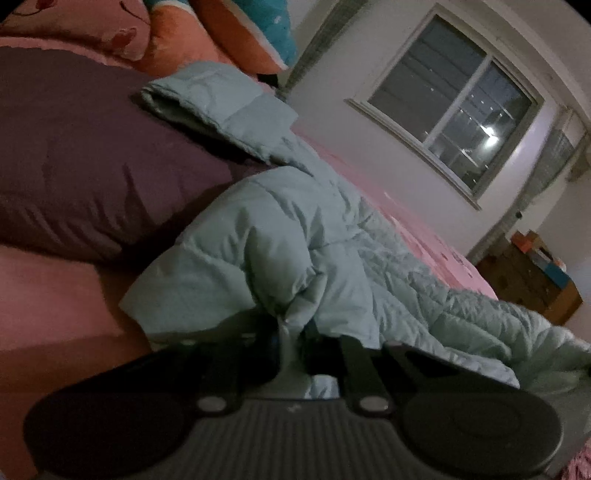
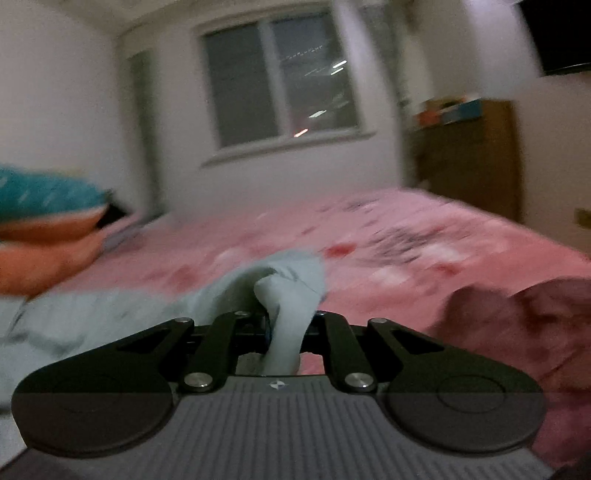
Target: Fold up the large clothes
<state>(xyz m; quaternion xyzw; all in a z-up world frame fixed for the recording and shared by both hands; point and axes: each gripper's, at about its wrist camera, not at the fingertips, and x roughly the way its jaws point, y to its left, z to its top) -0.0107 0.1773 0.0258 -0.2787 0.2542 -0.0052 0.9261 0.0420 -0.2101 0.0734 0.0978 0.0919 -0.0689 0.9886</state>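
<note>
A pale mint-green puffer jacket (image 1: pixel 295 229) lies across the pink bed, its hood toward the pillows. My left gripper (image 1: pixel 291 332) is shut on a bunched fold of the jacket close to the camera. In the blurred right wrist view my right gripper (image 2: pixel 286 321) is shut on another pinched part of the same jacket (image 2: pixel 280 280), and the fabric trails off to the left over the bed. The fingertips of both grippers are hidden in the cloth.
A dark purple pillow (image 1: pixel 85 158) lies left of the jacket, with orange and teal cushions (image 1: pixel 207 33) behind. The pink floral bedsheet (image 2: pixel 406 236) spreads ahead. A dark red blanket (image 2: pixel 517 325) lies at right. A wooden cabinet (image 2: pixel 469 155) and a window (image 2: pixel 280 77) stand beyond.
</note>
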